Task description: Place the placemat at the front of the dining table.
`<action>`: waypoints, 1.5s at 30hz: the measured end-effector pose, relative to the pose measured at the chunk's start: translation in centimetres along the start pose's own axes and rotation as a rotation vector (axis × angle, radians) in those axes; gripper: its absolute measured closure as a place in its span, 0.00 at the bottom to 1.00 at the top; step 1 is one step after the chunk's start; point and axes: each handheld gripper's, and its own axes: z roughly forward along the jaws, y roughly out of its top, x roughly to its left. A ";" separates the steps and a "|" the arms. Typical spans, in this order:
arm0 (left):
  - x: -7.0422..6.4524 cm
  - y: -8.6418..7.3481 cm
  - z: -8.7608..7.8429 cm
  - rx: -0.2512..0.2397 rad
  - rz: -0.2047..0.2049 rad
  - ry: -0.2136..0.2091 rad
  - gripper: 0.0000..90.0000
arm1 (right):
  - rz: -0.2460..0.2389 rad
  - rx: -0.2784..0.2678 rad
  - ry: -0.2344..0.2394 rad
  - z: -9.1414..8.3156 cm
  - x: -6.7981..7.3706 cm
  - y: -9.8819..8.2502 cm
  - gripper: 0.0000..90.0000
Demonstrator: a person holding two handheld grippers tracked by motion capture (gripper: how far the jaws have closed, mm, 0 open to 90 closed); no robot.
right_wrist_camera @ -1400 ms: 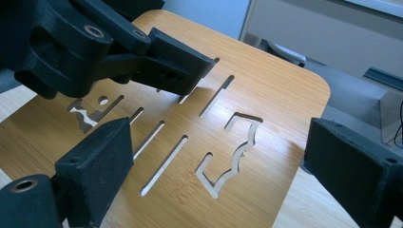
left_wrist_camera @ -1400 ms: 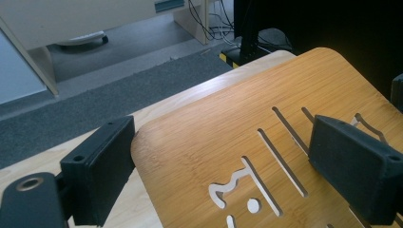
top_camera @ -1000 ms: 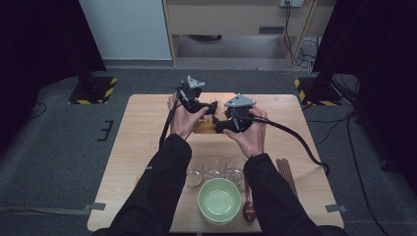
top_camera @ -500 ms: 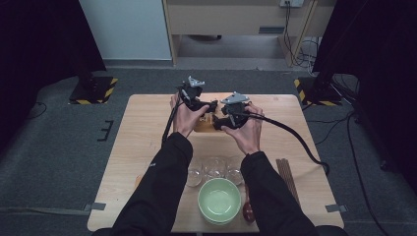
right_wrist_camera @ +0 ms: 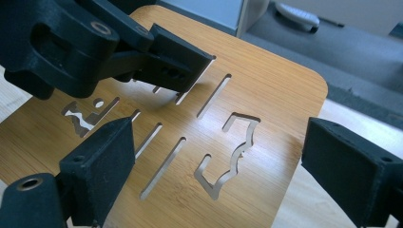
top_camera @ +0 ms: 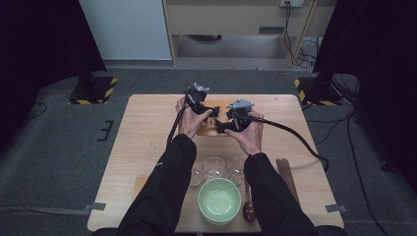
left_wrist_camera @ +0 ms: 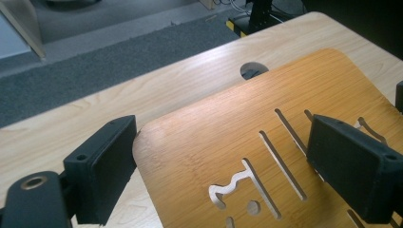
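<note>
A bamboo board [top_camera: 210, 131] with cut-out slots and shapes lies flat on the wooden table [top_camera: 147, 128], past its middle. My left gripper [top_camera: 212, 111] hovers low over the board's left part. In the left gripper view, my left gripper [left_wrist_camera: 223, 137] is open, one jaw beside the board's [left_wrist_camera: 304, 90] rounded corner and the other above its surface. My right gripper [top_camera: 222, 128] is close on the right. In the right gripper view, my right gripper [right_wrist_camera: 218, 142] stands open over the board [right_wrist_camera: 271, 85]. The left gripper's fingers [right_wrist_camera: 180, 61] reach in at top left there.
Near the person's edge of the table stand a green bowl [top_camera: 219, 199], three glass cups [top_camera: 215, 167], a dark spoon [top_camera: 248, 210] and chopsticks [top_camera: 286, 174]. A round cable hole [left_wrist_camera: 253, 70] sits in the table just beyond the board. Cables trail off to the right.
Both hands have sunk toward the board and drawn a little closer together over it. Both pairs of jaws stay wide apart.
</note>
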 end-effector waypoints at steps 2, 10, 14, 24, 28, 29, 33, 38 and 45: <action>0.0 -0.5 0.7 0.012 -0.006 -0.005 0.11 | 0.005 0.005 0.002 0.2 -0.1 -0.3 0.12; 0.5 -2.5 3.4 0.097 -0.021 0.002 0.11 | 0.020 0.077 0.019 3.0 0.1 -2.6 0.12; 0.6 -2.9 3.9 0.116 -0.027 -0.001 0.11 | 0.027 0.094 0.026 3.6 0.0 -3.2 0.12; 0.2 -3.7 5.4 0.168 -0.019 0.011 0.11 | 0.052 0.137 0.047 4.6 -0.4 -4.3 0.12; 0.2 -4.0 5.8 0.193 -0.016 0.022 0.11 | 0.053 0.151 0.050 5.2 -0.3 -4.8 0.12; 0.2 -4.1 5.9 0.199 -0.018 0.022 0.11 | 0.049 0.157 0.049 5.3 -0.2 -4.9 0.12; 0.2 -4.5 6.4 0.217 -0.035 0.014 0.11 | 0.041 0.181 0.046 5.6 -0.2 -5.1 0.12; 0.0 -4.9 7.1 0.239 -0.033 0.016 0.11 | 0.037 0.226 0.042 6.1 -0.1 -5.4 0.12; -0.2 -5.4 7.8 0.277 -0.040 0.022 0.11 | 0.032 0.274 0.034 6.8 0.0 -5.9 0.12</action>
